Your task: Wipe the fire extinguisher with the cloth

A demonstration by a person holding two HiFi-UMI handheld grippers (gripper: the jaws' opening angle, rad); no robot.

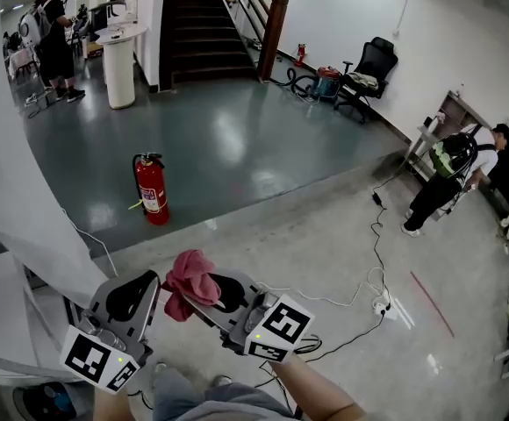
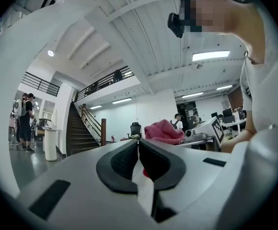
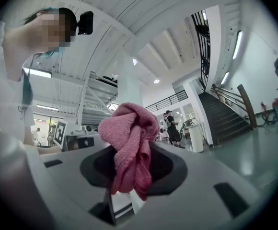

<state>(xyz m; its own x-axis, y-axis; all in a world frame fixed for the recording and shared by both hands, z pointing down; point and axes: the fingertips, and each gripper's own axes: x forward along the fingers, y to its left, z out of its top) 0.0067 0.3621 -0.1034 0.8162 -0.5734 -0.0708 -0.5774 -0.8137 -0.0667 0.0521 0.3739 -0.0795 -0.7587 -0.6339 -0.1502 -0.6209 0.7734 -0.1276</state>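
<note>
While the fire extinguisher (image 1: 151,189) stands upright on the dark floor (image 1: 237,139), well apart from both grippers, the right gripper (image 3: 129,174) is clamped on a bunched pink cloth (image 3: 129,133), most of which bulges free above the jaws. The left gripper (image 2: 138,150) has its jaws pressed together with nothing between them. The cloth is judged soft, light and prone to slipping, so a firm pinch low in the bunch suits it. The extinguisher, probably heavy, rigid and smooth, could be steadied at its neck or handle during wiping.
</note>
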